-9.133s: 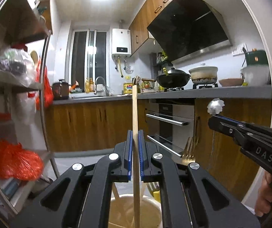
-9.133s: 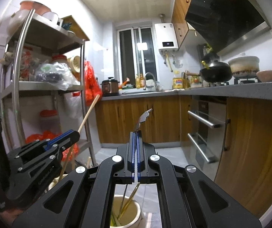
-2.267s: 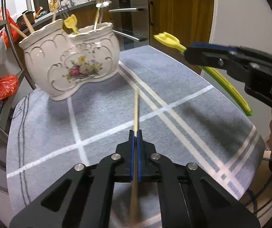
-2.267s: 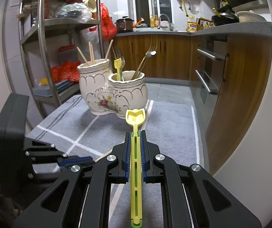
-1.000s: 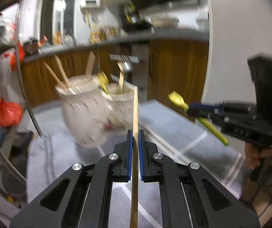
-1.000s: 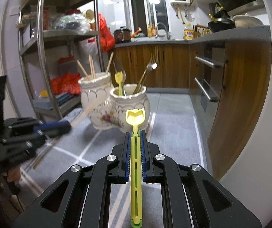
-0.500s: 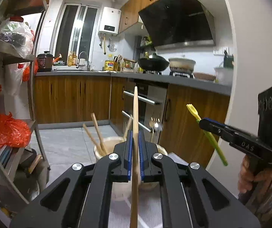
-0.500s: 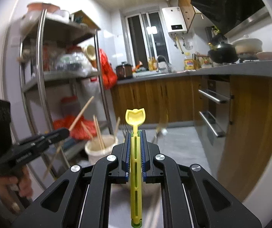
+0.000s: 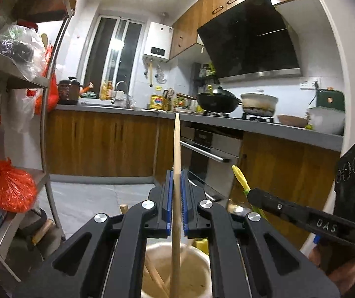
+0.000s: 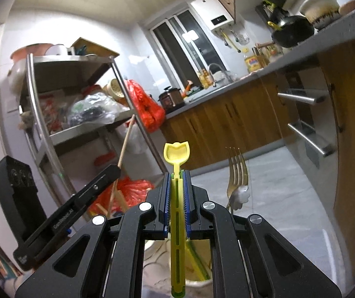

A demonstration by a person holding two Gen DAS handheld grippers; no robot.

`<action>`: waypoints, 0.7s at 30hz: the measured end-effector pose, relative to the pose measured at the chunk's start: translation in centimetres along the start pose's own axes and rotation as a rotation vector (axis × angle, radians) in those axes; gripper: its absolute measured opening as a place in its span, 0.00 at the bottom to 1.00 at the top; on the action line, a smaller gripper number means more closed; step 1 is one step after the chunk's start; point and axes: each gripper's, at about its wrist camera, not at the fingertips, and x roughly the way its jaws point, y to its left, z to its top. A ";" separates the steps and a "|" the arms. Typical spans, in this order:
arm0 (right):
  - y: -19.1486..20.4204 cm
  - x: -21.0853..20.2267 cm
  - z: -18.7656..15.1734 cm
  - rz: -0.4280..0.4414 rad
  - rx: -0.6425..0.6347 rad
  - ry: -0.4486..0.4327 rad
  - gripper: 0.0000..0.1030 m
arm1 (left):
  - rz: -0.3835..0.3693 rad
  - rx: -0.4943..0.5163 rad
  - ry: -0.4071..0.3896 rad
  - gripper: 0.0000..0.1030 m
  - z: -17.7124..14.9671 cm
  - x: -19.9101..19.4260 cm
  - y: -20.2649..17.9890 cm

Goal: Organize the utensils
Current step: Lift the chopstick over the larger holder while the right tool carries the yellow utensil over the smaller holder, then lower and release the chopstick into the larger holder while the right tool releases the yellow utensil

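Since a moment ago I have lifted both tools off the low approach and tipped them nearly upright, so the holder's white cup (image 9: 175,270) now sits directly under my left gripper (image 9: 176,198) instead of ahead of it. My left jaws are clamped tight on the wooden chopstick (image 9: 176,149), its lower end already within the cup's mouth beside the other sticks. My right gripper (image 10: 176,198) has its jaws pinched on the yellow spoon (image 10: 176,154), standing over the second cup (image 10: 197,283), next to the metal fork (image 10: 237,171). I judge both pieces are lined up for dropping in.
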 end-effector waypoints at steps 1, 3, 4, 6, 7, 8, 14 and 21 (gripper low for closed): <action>0.0 0.4 -0.1 -0.010 -0.003 0.000 0.10 | 0.005 0.001 -0.003 0.06 -0.3 0.1 -0.1; 0.3 1.3 -0.5 -0.034 -0.027 -0.003 0.10 | 0.026 0.009 -0.013 0.06 -0.6 0.5 -0.1; 0.6 1.7 -0.9 -0.053 -0.047 -0.006 0.10 | 0.039 0.011 -0.020 0.06 -0.9 0.7 -0.1; 1.0 2.3 -1.3 -0.084 -0.085 -0.007 0.10 | 0.050 0.019 -0.025 0.06 -1.2 1.0 -0.1; 1.1 2.5 -1.6 -0.102 -0.107 -0.015 0.10 | 0.057 0.027 -0.025 0.06 -1.3 1.1 -0.1; 1.2 2.7 -1.9 -0.118 -0.120 -0.022 0.10 | 0.059 0.033 -0.027 0.06 -1.3 1.1 -0.1; 1.8 3.3 -3.0 -0.180 -0.218 -0.070 0.10 | 0.039 0.060 -0.027 0.06 -1.8 -0.1 -0.4; 1.9 3.2 -3.7 -0.221 -0.269 -0.004 0.10 | 0.019 0.071 0.026 0.06 -2.6 -1.5 -0.2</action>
